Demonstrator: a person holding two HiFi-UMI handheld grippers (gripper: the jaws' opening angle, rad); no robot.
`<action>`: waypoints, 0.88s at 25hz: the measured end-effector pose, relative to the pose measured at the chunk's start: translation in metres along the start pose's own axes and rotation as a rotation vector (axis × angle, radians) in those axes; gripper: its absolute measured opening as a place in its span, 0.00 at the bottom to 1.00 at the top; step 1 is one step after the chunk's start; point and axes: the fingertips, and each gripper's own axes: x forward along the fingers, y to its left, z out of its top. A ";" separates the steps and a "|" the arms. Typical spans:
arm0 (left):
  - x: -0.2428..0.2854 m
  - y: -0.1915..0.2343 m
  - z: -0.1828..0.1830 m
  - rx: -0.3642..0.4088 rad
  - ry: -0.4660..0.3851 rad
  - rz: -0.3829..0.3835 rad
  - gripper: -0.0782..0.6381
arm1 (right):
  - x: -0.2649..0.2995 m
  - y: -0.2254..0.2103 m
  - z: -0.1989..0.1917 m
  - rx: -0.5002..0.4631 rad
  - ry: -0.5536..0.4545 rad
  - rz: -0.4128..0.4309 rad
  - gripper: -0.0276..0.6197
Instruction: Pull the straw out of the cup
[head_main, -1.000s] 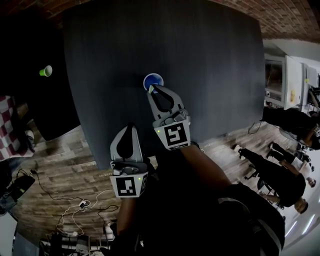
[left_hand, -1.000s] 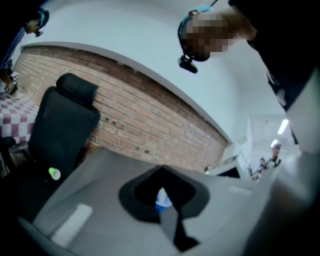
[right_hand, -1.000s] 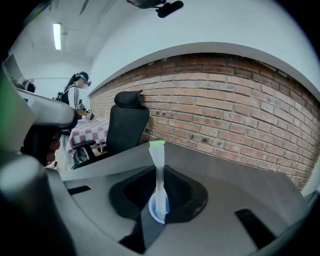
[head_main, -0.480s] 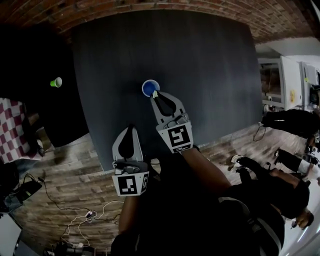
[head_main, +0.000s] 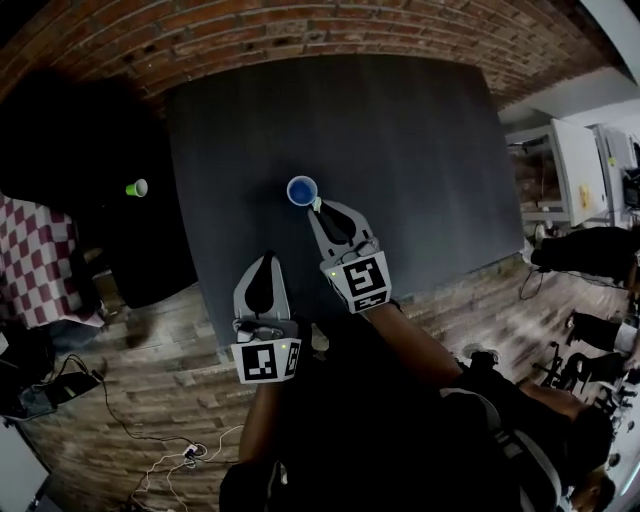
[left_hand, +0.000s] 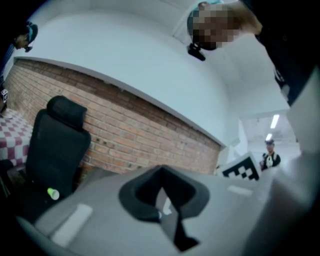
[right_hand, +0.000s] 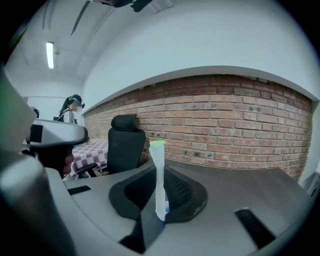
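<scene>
A blue cup (head_main: 303, 190) stands on the dark grey table (head_main: 410, 150). My right gripper (head_main: 317, 206) hovers just at the cup's near rim, shut on a white straw (right_hand: 159, 185) with a green top. The straw stands upright between the pads, its lower end hidden behind the jaws; a sliver of the blue cup (right_hand: 165, 204) shows beside it. My left gripper (head_main: 267, 257) hangs over the table's near edge, left of and nearer to me than the right one. Its jaws are shut with nothing between them, as the left gripper (left_hand: 161, 169) view also shows.
A small green cup (head_main: 136, 187) sits on a dark surface left of the table. A black office chair (right_hand: 125, 142) and a checkered cloth (right_hand: 92, 150) stand by the brick wall (right_hand: 235, 125). People stand at the right, cables lie on the wood floor (head_main: 150, 420).
Both grippers have risen. The right one has lifted the straw and now sits slightly nearer me than the cup's rim. The table looks smaller and farther below.
</scene>
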 end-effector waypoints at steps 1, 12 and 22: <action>-0.001 -0.001 0.004 0.006 -0.007 -0.004 0.12 | -0.004 0.001 0.004 0.004 -0.008 0.001 0.11; -0.020 -0.026 0.030 0.028 -0.034 -0.040 0.12 | -0.064 0.018 0.034 0.056 -0.073 0.030 0.11; -0.038 -0.035 0.045 0.055 -0.032 -0.046 0.12 | -0.104 0.028 0.052 0.099 -0.120 0.060 0.11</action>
